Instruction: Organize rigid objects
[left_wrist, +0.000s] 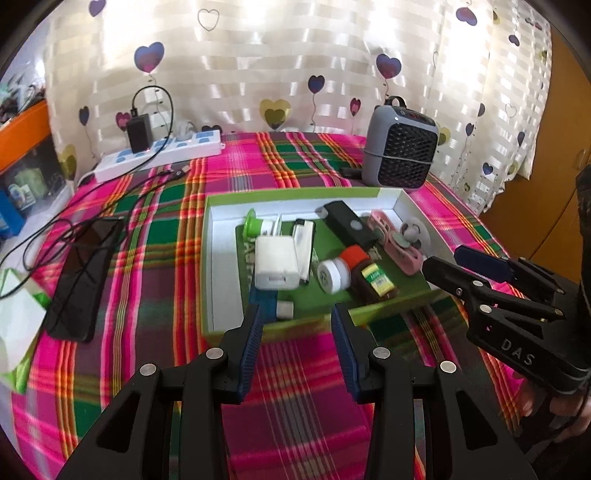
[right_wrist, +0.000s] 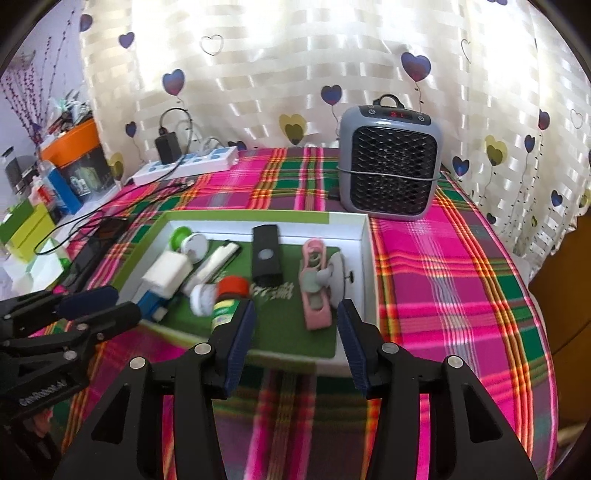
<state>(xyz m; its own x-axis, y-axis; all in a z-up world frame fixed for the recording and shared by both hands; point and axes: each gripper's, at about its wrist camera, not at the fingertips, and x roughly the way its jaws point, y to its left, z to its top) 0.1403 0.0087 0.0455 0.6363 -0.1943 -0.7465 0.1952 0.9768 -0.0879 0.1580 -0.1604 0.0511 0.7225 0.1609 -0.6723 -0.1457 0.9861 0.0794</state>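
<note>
Shallow green-rimmed box (left_wrist: 221, 258) sits mid-table on plaid cloth (left_wrist: 295, 387). Contents, on green liner: white charger (left_wrist: 275, 266), white lighter (left_wrist: 303, 247), black rectangular device (left_wrist: 349, 225), red-capped brown bottle (left_wrist: 369, 275), white jar (left_wrist: 332, 275), pink handheld fan (left_wrist: 399, 240), green-white spool (left_wrist: 255, 225). Left gripper (left_wrist: 297, 325) & right gripper (right_wrist: 295, 321): both spread wide, nothing held, at box's near edge. Grey heater (right_wrist: 389, 158) behind box.
</note>
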